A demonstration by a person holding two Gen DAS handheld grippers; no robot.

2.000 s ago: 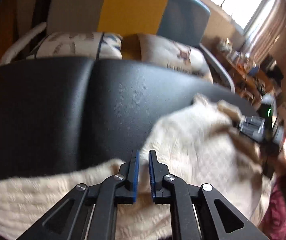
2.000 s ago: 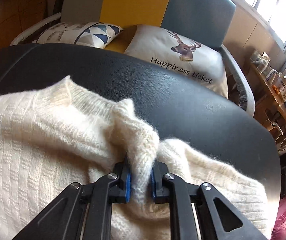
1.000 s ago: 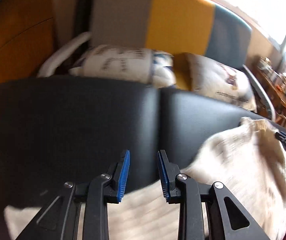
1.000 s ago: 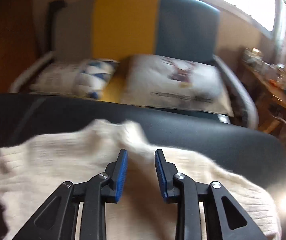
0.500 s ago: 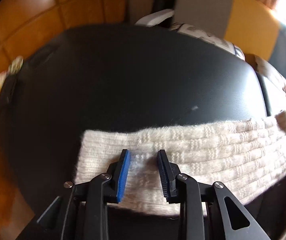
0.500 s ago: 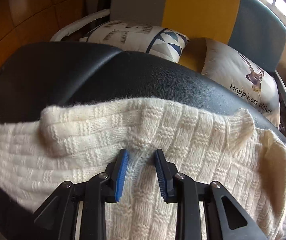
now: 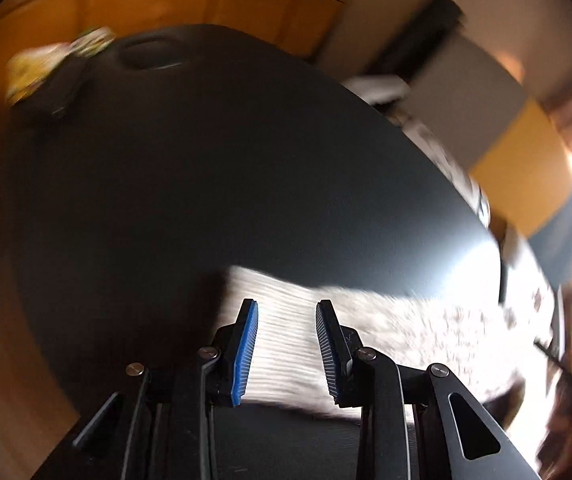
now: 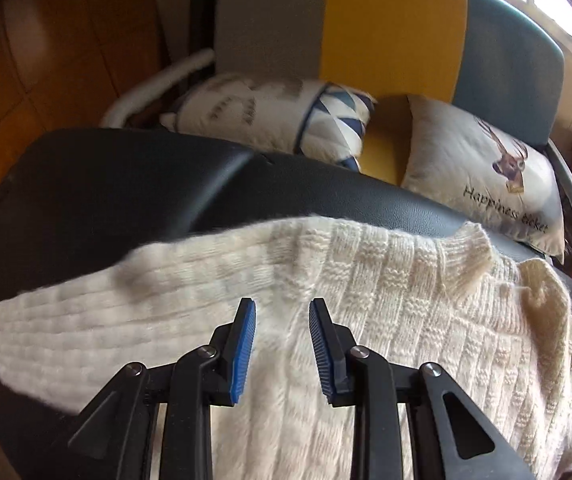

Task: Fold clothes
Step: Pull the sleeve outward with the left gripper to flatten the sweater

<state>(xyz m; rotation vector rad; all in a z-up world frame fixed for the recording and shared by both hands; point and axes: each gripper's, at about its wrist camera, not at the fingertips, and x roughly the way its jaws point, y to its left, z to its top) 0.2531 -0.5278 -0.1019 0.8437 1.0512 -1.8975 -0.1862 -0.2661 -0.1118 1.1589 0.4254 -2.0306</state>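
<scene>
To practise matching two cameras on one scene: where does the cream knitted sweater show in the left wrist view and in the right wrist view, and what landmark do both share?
Left wrist view: the sweater is a blurred cream strip low in the picture, running right from between the open jaws.
Right wrist view: the sweater fills the lower half, its sleeve stretching left.
Shared landmark: the black padded table under it.

A black padded table (image 8: 125,184) with a leather-like top carries the load; a seam splits its surface into two cushioned sections. A cream knit sweater (image 8: 386,320) lies spread directly on it, one sleeve (image 8: 85,328) stretched out toward the table's left end (blurred in the left wrist view).
</scene>
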